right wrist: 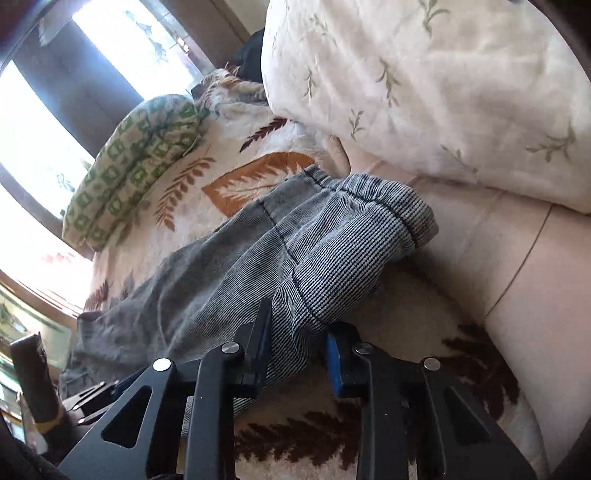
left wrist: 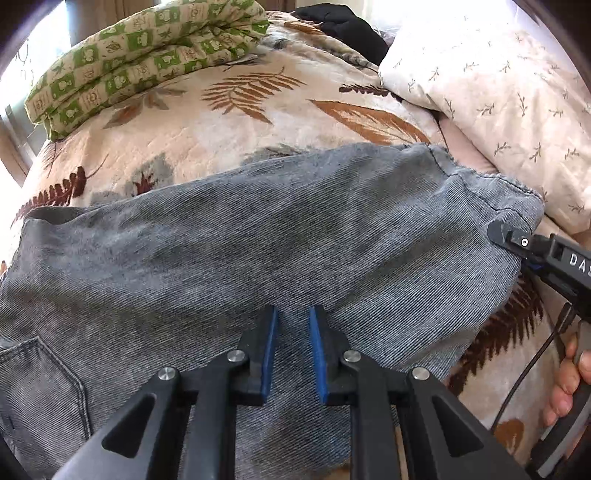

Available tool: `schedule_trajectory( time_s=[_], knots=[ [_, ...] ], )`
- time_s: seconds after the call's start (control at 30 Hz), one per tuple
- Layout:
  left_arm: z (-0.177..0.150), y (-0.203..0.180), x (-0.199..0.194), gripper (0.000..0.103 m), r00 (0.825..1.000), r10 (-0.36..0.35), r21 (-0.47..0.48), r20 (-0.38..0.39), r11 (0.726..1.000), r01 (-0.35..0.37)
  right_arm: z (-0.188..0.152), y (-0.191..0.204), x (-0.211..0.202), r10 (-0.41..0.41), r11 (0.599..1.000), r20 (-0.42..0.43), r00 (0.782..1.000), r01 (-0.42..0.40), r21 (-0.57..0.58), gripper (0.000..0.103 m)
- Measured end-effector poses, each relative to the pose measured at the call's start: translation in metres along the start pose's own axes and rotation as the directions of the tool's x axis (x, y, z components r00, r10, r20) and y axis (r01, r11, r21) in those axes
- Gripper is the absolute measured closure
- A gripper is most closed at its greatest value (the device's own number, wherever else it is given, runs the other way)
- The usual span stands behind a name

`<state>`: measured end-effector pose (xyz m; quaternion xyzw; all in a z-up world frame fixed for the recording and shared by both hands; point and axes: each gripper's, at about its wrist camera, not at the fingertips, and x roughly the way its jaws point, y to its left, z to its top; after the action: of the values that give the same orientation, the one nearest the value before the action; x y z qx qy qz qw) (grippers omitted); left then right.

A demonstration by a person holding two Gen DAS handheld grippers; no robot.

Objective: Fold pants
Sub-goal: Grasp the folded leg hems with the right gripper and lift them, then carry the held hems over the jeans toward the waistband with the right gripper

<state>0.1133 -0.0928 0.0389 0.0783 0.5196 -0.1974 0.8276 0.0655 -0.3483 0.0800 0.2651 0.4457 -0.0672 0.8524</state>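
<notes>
Grey denim pants lie across a leaf-patterned blanket on a bed, hems to the right and a back pocket at the lower left. My left gripper is shut on a ridge of denim near the middle of the pants. My right gripper is shut on the near edge of a leg just short of the stitched hem. The left wrist view shows the right gripper at the pants' right end, with a person's hand on its handle.
A folded green checked quilt lies at the back left. A white sprig-print pillow sits at the right, close to the hems, and something black lies behind it. Pink sheet shows beside the blanket. Bright windows stand beyond the bed.
</notes>
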Motion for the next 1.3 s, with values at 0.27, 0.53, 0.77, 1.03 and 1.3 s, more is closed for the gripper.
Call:
schedule_trajectory(
  time_s=[0.27, 0.53, 0.77, 1.03, 1.3],
  knots=[
    [-0.017, 0.058, -0.039, 0.083, 0.999, -0.043, -0.134, -0.012, 0.990, 0.041, 0.001, 0.078, -0.029, 0.040, 0.934, 0.113, 0.993, 0.003, -0.356, 0.083],
    [-0.047, 0.158, -0.078, 0.077, 0.998, -0.055, -0.351, 0.031, 0.934, 0.062, -0.051, 0.190, -0.018, 0.219, 0.726, 0.020, 0.975, -0.149, -0.671, 0.089],
    [-0.053, 0.172, -0.084, 0.049, 0.982, -0.144, -0.400, 0.122, 0.898, 0.181, -0.123, 0.219, 0.014, 0.173, 0.562, -0.133, 0.976, -0.208, -0.801, 0.090],
    [-0.018, 0.149, -0.053, 0.048, 0.971, -0.228, -0.388, 0.075, 0.890, 0.239, -0.129, 0.207, 0.004, 0.182, 0.542, -0.085, 0.980, -0.172, -0.823, 0.077],
    [-0.012, 0.155, -0.044, 0.048, 0.972, -0.233, -0.425, 0.037, 0.876, 0.226, -0.145, 0.229, 0.018, 0.195, 0.361, -0.034, 0.980, -0.104, -0.927, 0.025]
  ],
)
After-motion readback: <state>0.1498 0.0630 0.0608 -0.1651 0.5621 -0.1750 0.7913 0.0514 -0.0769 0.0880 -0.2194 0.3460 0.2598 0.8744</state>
